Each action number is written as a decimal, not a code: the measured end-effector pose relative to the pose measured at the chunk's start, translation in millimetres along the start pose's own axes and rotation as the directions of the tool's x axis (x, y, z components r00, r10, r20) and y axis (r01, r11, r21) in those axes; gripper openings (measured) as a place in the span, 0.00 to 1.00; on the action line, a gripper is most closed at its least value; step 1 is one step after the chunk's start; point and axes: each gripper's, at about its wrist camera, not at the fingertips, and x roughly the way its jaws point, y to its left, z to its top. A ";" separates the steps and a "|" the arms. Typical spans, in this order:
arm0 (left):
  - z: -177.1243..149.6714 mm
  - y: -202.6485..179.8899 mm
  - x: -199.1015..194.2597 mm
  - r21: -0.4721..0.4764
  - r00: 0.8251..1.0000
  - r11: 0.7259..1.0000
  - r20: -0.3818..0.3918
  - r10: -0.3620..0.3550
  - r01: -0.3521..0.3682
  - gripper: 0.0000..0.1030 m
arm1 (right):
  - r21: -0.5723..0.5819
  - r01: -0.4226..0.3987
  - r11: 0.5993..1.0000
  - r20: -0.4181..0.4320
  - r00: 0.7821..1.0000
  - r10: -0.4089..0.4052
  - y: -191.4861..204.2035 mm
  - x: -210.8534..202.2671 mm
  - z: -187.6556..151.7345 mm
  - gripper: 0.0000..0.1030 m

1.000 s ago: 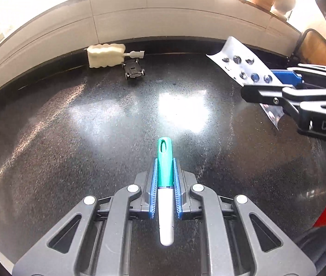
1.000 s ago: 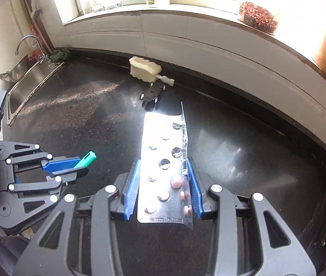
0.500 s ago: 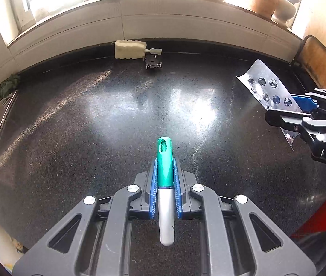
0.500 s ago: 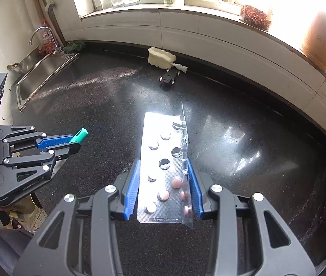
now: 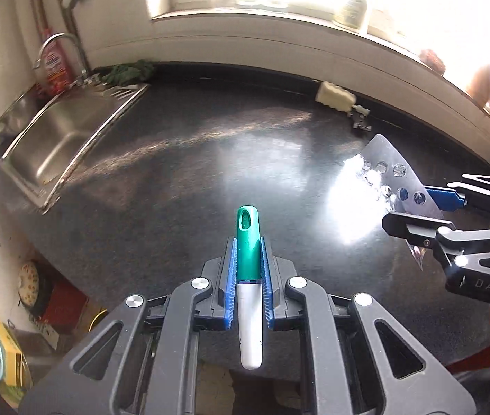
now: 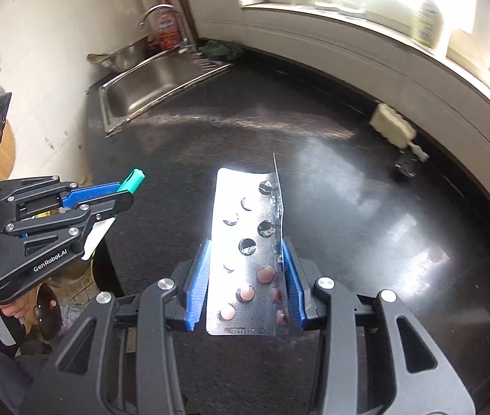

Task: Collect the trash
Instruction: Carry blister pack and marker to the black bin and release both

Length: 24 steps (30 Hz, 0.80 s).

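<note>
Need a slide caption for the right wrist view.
Right gripper clamps a partly used pill blister pack above the black countertop; left gripper holds a green-capped pen.

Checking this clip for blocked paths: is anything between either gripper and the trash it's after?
No. Both already hold their pieces: the left gripper is shut on the green-capped pen, the right gripper on the pill blister pack, both lifted above the black countertop. No bin is visible, so the onward path can't be judged.

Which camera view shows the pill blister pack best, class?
The right wrist view: the blister pack lies face-on between the right gripper fingers, showing empty pockets and pink pills. The left wrist view shows it obliquely, partly glared.
</note>
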 end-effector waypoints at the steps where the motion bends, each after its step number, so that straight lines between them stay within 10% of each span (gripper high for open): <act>1: -7.4 17.8 -3.2 -0.033 1.000 0.999 -0.005 0.031 -0.031 0.12 | -0.029 -0.032 0.999 -0.010 0.999 0.032 17.1 9.8 6.7 0.39; 12: -106.6 191.1 -17.6 -0.412 0.973 0.882 -0.118 0.198 -0.229 0.12 | -0.224 -0.339 0.914 -0.185 0.935 0.301 204.7 102.0 52.3 0.39; 24: -187.4 277.0 14.3 -0.563 0.970 0.790 -0.162 0.183 -0.243 0.12 | -0.253 -0.432 0.866 -0.393 0.864 0.316 324.2 198.1 41.7 0.41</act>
